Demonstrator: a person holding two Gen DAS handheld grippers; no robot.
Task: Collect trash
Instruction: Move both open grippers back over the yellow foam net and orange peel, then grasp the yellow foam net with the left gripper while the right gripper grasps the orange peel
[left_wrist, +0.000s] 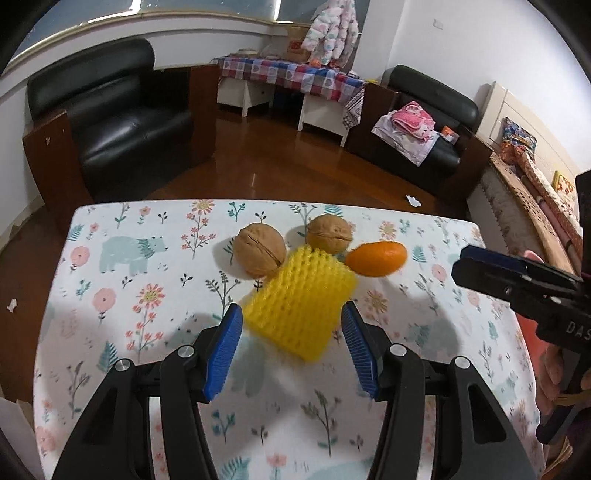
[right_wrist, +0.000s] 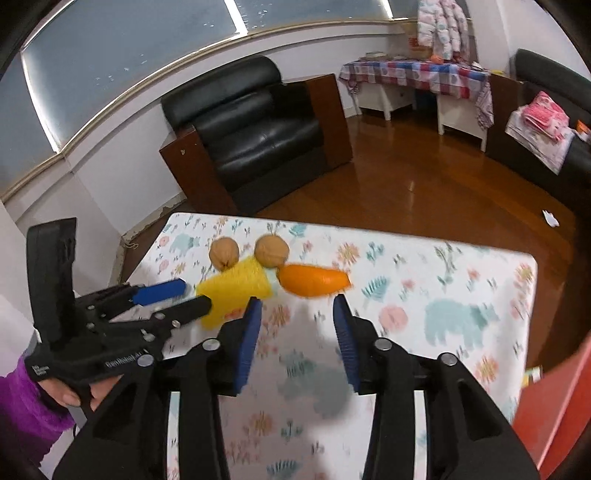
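1. Left gripper (left_wrist: 291, 325) — jaws wide apart, straddling the yellow foam net (left_wrist: 301, 301); pads beside it, not pressing.
2. Right gripper (right_wrist: 297, 314) — jaws parted, nothing between them; orange peel (right_wrist: 314, 280) just beyond the tips.
3. Foam net, peel and two walnuts (left_wrist: 260, 254) — clustered, touching, on the floral tablecloth (left_wrist: 110, 295).

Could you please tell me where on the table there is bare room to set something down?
The tablecloth is bare right of the orange peel, out to the right edge, and near the front. It is also bare left of the left walnut. It is crowded mid-back, where both walnuts, the yellow foam net and the peel cluster.
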